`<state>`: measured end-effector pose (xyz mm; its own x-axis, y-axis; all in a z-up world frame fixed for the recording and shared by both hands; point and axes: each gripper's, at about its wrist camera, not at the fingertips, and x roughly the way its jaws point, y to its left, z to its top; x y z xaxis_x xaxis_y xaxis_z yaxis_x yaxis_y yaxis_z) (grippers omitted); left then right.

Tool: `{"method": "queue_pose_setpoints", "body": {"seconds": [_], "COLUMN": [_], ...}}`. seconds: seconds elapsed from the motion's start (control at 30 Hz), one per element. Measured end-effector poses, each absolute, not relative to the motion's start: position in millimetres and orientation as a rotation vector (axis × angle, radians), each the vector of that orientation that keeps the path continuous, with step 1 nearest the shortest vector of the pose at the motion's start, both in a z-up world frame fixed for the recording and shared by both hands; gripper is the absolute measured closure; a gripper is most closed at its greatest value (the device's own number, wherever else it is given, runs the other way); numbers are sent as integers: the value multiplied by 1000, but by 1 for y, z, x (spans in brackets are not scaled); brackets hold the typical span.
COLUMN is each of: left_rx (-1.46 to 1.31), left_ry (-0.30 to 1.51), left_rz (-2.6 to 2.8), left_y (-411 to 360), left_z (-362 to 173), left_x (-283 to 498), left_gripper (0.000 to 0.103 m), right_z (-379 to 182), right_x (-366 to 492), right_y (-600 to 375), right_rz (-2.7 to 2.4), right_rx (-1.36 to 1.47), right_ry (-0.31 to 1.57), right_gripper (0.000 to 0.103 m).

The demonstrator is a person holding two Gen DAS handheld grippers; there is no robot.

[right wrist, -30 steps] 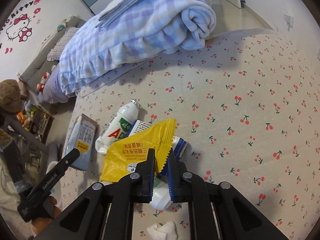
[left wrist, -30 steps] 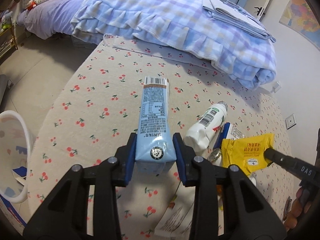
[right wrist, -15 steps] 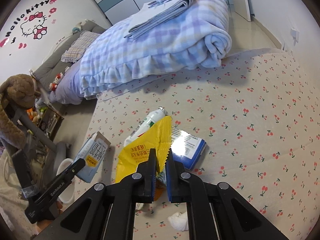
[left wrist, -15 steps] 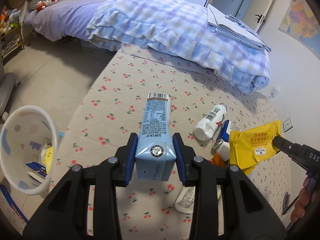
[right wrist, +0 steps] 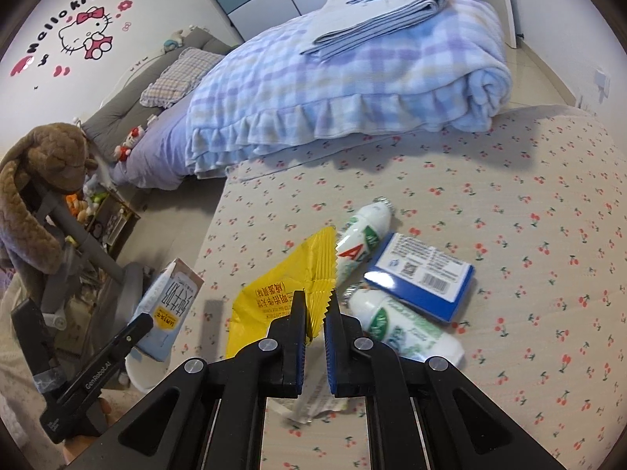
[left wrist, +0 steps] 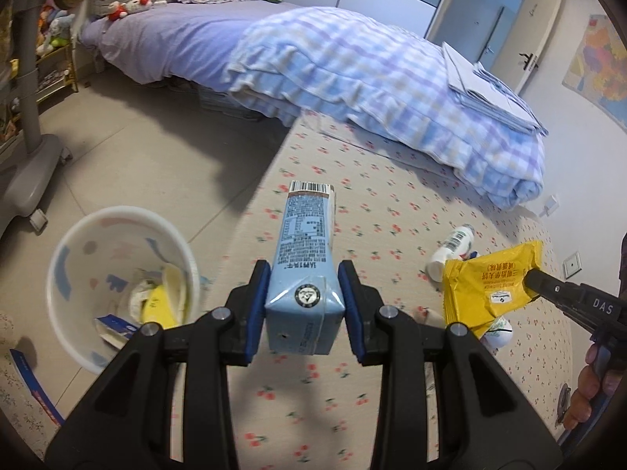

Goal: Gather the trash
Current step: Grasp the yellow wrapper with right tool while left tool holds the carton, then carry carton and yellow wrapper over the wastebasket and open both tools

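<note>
My left gripper (left wrist: pixel 305 305) is shut on a light blue milk carton (left wrist: pixel 305 258) and holds it in the air above the edge of the cherry-print mat, to the right of a white trash bin (left wrist: pixel 117 274). The carton also shows in the right wrist view (right wrist: pixel 168 309). My right gripper (right wrist: pixel 314 313) is shut on a yellow snack wrapper (right wrist: pixel 274 301), lifted off the mat; the wrapper also shows in the left wrist view (left wrist: pixel 493 286). Two white bottles (right wrist: pixel 364 235) (right wrist: pixel 403 329) and a blue-and-white packet (right wrist: pixel 423 274) lie on the mat.
The bin holds several pieces of trash. A bed with a folded checked quilt (left wrist: pixel 372 78) borders the mat at the back. A grey stand base (left wrist: pixel 27 172) and toy shelf (right wrist: pixel 102 211) stand at the left. Crumpled paper (right wrist: pixel 321 403) lies under my right gripper.
Both grippers have risen and moved left toward the bin, carrying the carton and the wrapper. The bin now sits closer beside the carton.
</note>
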<state>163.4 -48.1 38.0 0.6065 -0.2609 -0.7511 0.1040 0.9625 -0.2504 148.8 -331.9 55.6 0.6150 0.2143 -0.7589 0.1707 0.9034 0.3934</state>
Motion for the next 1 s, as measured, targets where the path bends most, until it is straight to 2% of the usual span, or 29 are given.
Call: {"method": "queue_pose_setpoints", "body": {"seconds": [0.77, 0.8, 0.83, 0.87, 0.93, 1.0], "left_rx": [-241, -231, -222, -224, -238, -232], "left_ry": [905, 925, 949, 962, 970, 991], "left_rz": [-3, 15, 43, 70, 111, 137], "left_y": [94, 97, 101, 107, 117, 123], "left_z": [26, 23, 20, 17, 15, 13], "left_x": [152, 154, 156, 156, 154, 154], "left_gripper": [65, 63, 54, 38, 21, 21], "right_z": [39, 37, 37, 35, 32, 29], "right_x": [195, 197, 198, 200, 203, 206], "right_y": [-180, -174, -168, -163, -150, -143], "right_rz": [215, 223, 227, 232, 241, 247], "right_rx": [384, 381, 378, 374, 365, 361], "right_ry": [966, 970, 973, 977, 984, 988], "right_gripper": [94, 94, 94, 94, 94, 94]}}
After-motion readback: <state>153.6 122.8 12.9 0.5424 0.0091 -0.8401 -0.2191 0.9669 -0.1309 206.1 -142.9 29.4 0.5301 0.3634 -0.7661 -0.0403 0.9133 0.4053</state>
